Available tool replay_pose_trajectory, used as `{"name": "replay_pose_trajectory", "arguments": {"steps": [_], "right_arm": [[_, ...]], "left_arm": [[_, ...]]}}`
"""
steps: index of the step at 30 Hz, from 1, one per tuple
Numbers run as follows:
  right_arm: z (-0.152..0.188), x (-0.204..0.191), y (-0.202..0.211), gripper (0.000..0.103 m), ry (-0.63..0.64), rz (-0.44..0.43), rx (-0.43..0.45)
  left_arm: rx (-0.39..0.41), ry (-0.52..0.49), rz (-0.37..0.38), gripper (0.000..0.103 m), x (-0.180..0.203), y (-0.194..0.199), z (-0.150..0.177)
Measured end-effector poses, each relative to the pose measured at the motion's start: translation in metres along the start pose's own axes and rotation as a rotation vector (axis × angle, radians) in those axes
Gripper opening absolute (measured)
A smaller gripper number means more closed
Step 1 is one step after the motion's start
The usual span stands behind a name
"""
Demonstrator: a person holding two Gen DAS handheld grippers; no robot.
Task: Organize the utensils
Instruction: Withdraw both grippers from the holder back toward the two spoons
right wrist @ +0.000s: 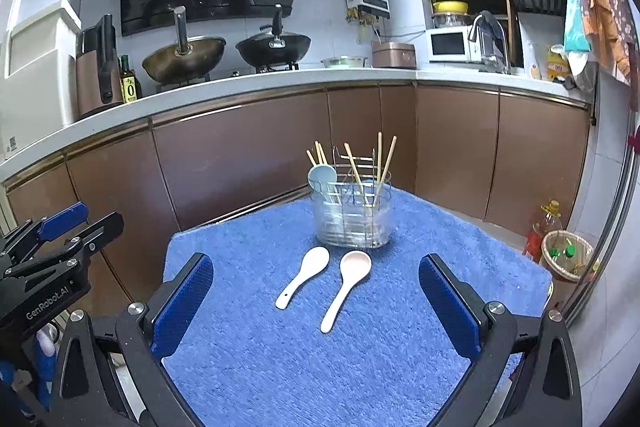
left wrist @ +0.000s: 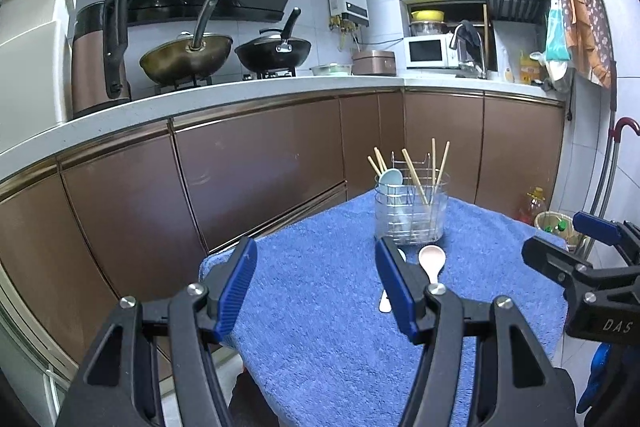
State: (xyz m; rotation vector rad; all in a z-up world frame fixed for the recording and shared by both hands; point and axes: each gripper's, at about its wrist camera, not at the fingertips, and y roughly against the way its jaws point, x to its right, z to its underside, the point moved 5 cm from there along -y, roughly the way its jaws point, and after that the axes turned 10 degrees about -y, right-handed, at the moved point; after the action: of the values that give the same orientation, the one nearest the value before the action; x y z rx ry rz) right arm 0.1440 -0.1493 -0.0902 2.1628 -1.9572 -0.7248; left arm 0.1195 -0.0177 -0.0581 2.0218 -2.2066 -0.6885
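A clear utensil holder (right wrist: 352, 217) with a wire frame stands at the far side of a table covered by a blue towel (right wrist: 360, 339). Several wooden chopsticks and a light blue spoon (right wrist: 322, 177) stand in it. In front of it a white spoon (right wrist: 306, 275) and a pale pink spoon (right wrist: 346, 287) lie side by side on the towel. My right gripper (right wrist: 316, 301) is open, its jaws wide, short of both spoons. In the left wrist view the holder (left wrist: 410, 215) and pink spoon (left wrist: 431, 261) show; my left gripper (left wrist: 316, 281) is open over bare towel, left of them.
Brown kitchen cabinets and a white counter (right wrist: 240, 87) run behind the table, with two woks, a microwave (right wrist: 450, 45) and a sink tap. A woven bin (right wrist: 566, 255) and an oil bottle stand on the floor at the right. The towel's edges drop off on each side.
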Motion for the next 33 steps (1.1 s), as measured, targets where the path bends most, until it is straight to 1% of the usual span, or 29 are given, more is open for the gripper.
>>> {"name": "replay_pose_trajectory", "arguments": {"steps": [4,12,22,29,33], "right_arm": [[0.003,0.005,-0.008,0.103,-0.006,0.003,-0.020],[0.008,0.018,-0.025,0.103,-0.027,0.009,-0.059],[0.012,0.028,-0.040,0.103,-0.041,0.016,-0.090],[0.017,0.033,-0.050,0.103,-0.049,0.013,-0.114],[0.020,0.039,-0.058,0.103,-0.057,0.012,-0.134]], "left_arm": [[-0.020,-0.006,0.007,0.060,0.004,-0.008,0.003],[-0.095,-0.031,0.033,0.060,0.014,-0.032,0.010],[-0.127,-0.047,0.048,0.060,0.020,-0.049,0.015],[-0.153,-0.047,0.060,0.060,0.023,-0.062,0.018],[-0.200,-0.017,0.096,0.060,0.023,-0.078,0.024]]}}
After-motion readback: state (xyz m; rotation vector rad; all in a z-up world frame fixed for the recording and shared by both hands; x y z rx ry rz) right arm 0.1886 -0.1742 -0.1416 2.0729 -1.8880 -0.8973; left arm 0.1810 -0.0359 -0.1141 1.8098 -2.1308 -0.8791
